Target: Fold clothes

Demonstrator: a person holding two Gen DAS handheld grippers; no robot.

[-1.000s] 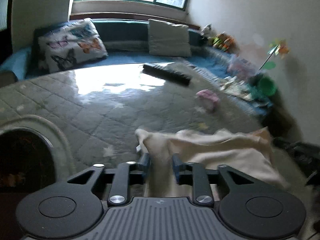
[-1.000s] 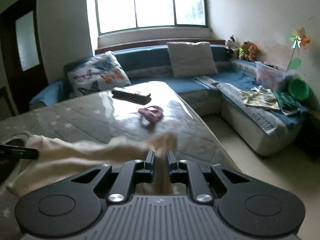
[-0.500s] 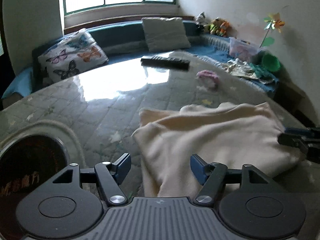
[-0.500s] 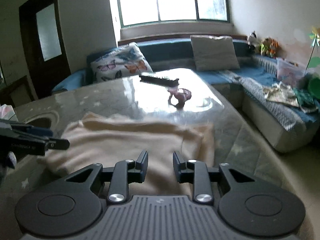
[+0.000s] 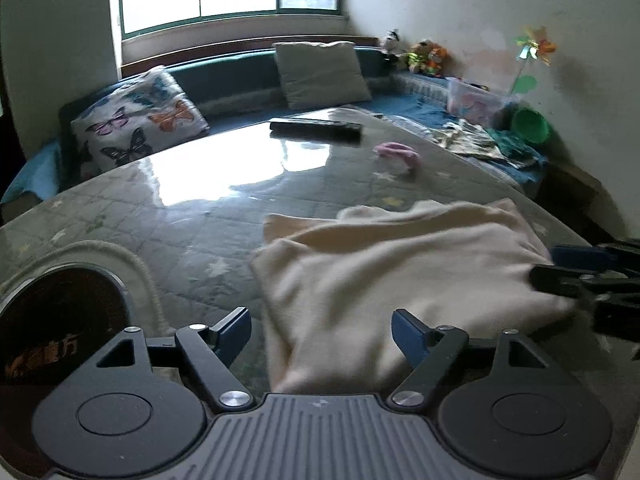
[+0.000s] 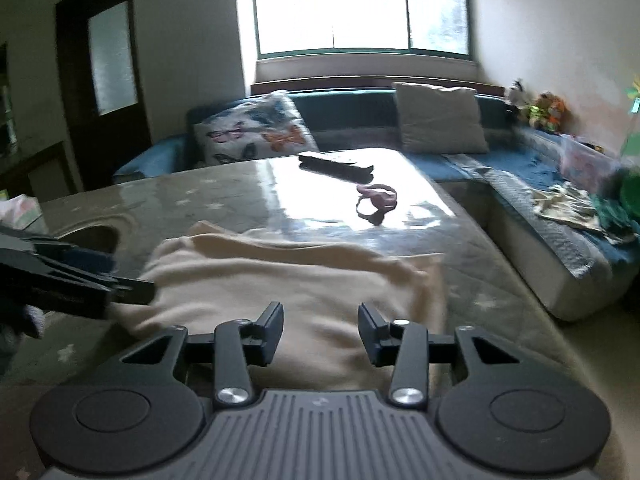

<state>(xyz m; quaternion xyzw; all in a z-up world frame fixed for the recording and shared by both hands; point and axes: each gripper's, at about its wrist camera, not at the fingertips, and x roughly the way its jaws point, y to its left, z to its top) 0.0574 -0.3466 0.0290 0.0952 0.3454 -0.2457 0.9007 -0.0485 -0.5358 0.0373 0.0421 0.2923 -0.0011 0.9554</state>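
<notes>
A cream garment is laid folded on the near part of the glossy surface. The left gripper is spread wide over its near left edge, nothing held. The right gripper is likewise parted above the cloth, empty. A remote is seen far off.

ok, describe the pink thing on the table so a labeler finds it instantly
Start at the long glass-topped table in front of the blue sofa. Beyond the cream garment lies a black remote; the pink thing sits just nearer, small, looped, the only pink item there.
</notes>
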